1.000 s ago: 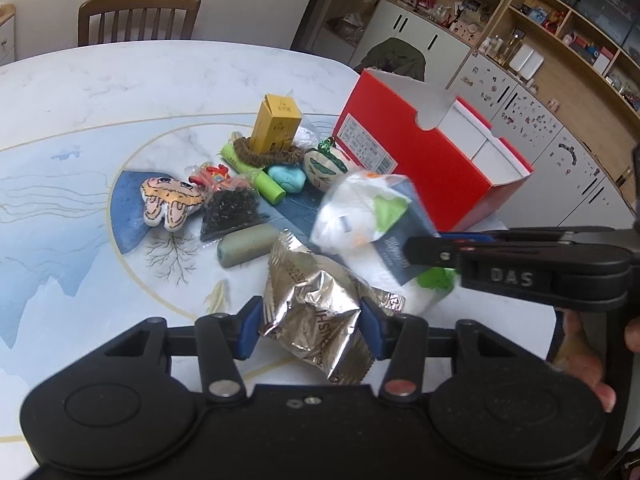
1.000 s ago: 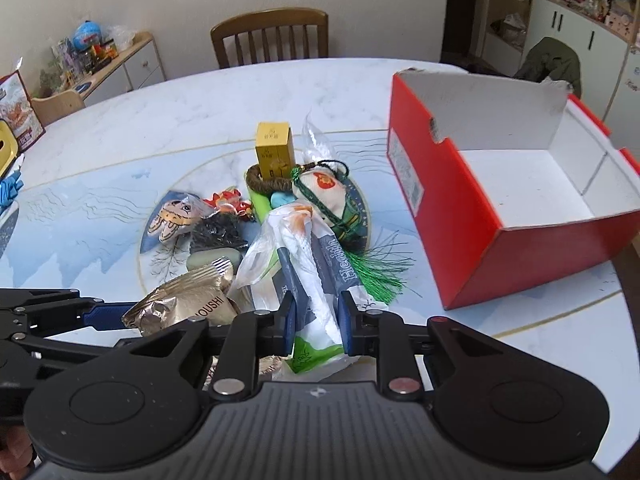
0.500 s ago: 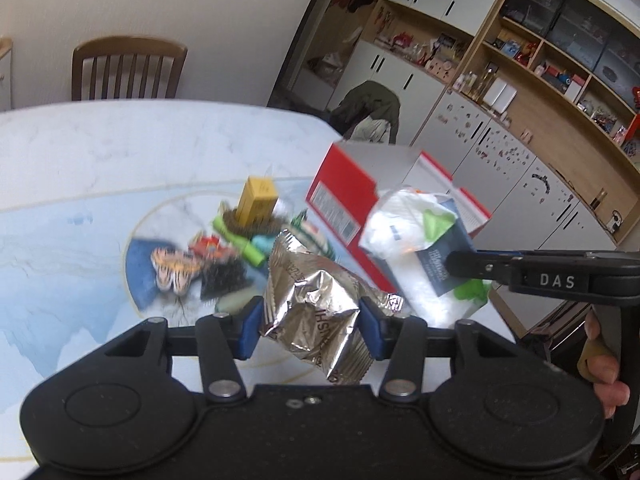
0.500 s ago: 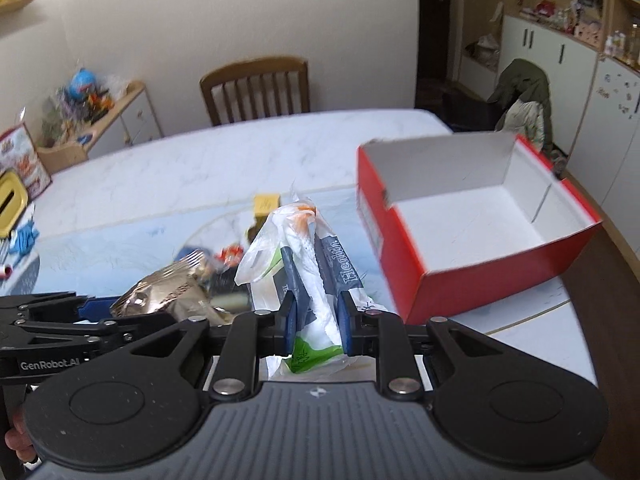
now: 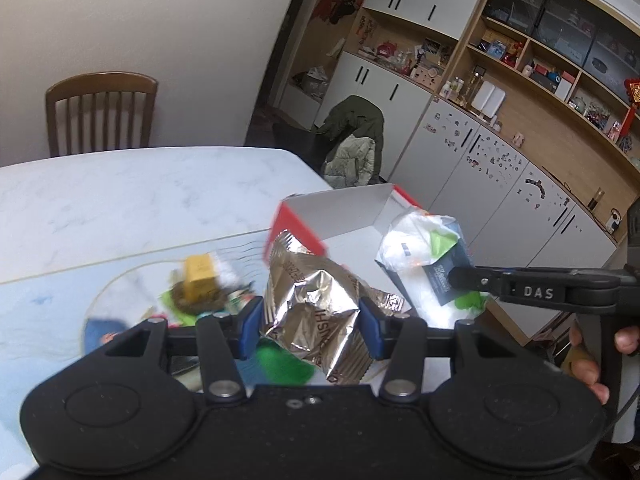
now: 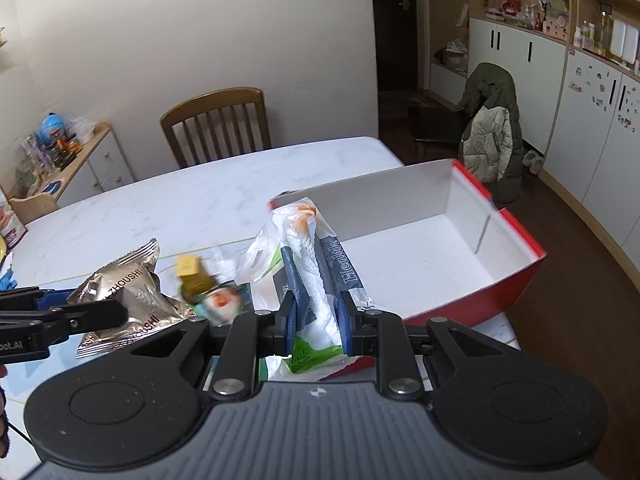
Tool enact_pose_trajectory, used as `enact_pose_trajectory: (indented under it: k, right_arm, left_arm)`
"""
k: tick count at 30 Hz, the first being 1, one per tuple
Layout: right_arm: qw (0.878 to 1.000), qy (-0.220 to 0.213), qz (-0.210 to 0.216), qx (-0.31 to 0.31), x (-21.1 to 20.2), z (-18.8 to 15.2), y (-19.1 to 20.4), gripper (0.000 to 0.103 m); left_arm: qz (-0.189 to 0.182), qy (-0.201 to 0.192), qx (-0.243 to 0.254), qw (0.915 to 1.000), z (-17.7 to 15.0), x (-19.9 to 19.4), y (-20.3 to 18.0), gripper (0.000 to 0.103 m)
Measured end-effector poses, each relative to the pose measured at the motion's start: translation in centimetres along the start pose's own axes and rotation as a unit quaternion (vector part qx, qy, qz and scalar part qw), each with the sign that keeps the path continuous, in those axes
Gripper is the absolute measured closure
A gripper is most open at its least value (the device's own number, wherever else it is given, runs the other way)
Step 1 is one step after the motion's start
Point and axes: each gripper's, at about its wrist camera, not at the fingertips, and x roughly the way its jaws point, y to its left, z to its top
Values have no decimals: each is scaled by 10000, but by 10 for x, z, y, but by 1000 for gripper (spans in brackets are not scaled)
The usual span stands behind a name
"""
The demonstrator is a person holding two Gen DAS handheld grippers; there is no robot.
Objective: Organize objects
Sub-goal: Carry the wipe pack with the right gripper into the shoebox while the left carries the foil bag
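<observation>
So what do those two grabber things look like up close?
Both are matte black plastic. The left gripper has a smooth body with two round discs, silver screws and blue pads on its jaws. The right gripper has a ribbed grey-black top and blue pads too; its side reads "DAS" in white letters. A thin black cable hangs by its handle.

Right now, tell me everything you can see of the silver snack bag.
The silver snack bag is crinkled, shiny foil, puffy and sealed, with a zigzag top edge and brown lettering reading "ZHOUSHI". It is lifted off the table, tilted, pinched at its sides between the blue pads of the left tongs. Nothing else touches it; the red box lies beyond.
</observation>
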Motion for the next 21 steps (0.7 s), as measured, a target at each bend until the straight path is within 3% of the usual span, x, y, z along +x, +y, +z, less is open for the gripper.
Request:
enact_pose_trajectory:
  k: [10, 17, 21]
  right_arm:
    - [9999, 122, -95, -61, 44, 39, -93, 83]
    - [9984, 541, -27, -143, 95, 48, -134, 83]
    - [9965, 816, -6, -188, 128, 49, -144, 83]
  left_arm:
    - [56, 294, 158, 9994, 41, 97, -75, 55]
    - [481, 708, 252, 9960, 47, 170, -100, 55]
    - [764, 978, 200, 9921, 50, 207, -102, 60]
